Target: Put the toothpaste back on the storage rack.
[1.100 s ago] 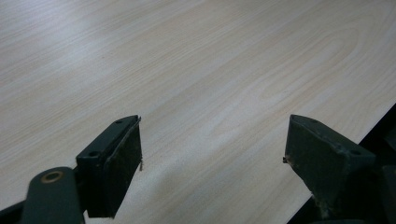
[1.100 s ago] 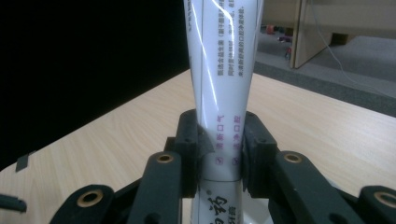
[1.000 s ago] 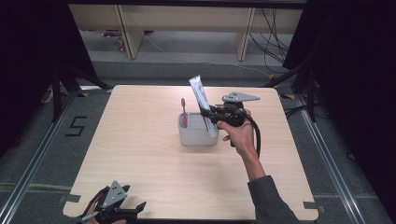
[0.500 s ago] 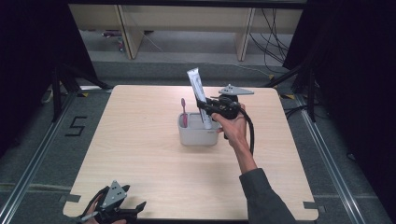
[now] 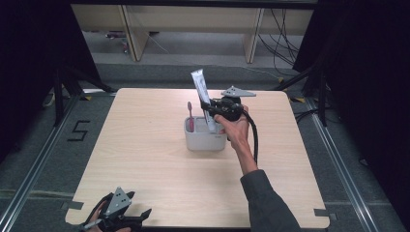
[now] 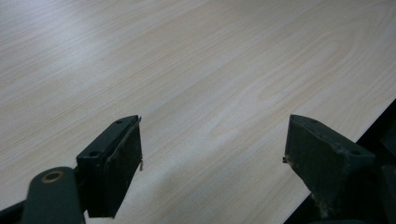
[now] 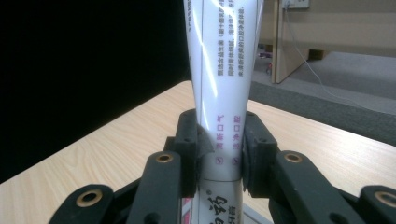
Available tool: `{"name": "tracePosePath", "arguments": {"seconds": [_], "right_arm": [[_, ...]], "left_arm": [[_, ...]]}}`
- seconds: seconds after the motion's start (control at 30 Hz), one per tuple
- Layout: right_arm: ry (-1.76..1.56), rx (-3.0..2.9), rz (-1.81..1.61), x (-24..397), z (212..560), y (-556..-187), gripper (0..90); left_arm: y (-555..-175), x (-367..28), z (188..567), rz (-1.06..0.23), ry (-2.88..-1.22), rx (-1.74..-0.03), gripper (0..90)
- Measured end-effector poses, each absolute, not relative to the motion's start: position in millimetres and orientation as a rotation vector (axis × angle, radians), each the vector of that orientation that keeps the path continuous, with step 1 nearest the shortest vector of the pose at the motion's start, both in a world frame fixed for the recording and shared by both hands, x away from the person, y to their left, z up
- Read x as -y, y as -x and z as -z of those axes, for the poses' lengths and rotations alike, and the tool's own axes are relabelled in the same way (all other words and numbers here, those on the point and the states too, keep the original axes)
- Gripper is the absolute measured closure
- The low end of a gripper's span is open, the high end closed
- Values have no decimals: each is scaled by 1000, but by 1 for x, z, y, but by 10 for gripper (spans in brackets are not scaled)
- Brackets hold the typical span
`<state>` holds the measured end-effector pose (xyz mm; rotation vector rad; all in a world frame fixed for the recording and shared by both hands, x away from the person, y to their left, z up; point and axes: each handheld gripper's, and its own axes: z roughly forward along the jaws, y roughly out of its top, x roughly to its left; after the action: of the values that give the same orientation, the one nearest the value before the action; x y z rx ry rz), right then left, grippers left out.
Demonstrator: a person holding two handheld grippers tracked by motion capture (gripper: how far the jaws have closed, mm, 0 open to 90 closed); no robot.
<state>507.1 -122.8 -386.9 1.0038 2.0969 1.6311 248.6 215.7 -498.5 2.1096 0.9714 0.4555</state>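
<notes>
Jaws of right gripper [image 5: 211,112] clenched on toothpaste tube [image 5: 202,95] above holder [image 5: 204,139] — left gripper [image 5: 138,216] jaws released, table's [image 5: 145,145] near edge.

Grey floor [image 5: 145,67] around the pale wood table [image 5: 145,159] — beyond it, light wooden shelving [image 5: 193,19]; black curtains [image 5: 29,72] either side, cables [image 5: 285,43] trailing past its far corner.

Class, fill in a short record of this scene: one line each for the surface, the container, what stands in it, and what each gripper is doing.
surface: wooden table
container: grey holder, near the table's middle
in it: pink toothbrush, upright
right gripper: shut on toothpaste tube, tube's lower end in the holder
left gripper: open, nothing between its jaws, at the table's near edge
</notes>
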Motion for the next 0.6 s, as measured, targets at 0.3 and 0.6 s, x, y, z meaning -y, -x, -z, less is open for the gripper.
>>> {"name": "tracePosePath", "arguments": {"seconds": [0.3,0.6], "right_arm": [[-1014,-2095,-1629,119,397,-509,719],[-1028,-2114,-1610,119,410,-511,716]], "left_arm": [[-249,-216,498,-468,-2120,-966,184],[-248,-215,499,-443,-2093,-969,184]]}}
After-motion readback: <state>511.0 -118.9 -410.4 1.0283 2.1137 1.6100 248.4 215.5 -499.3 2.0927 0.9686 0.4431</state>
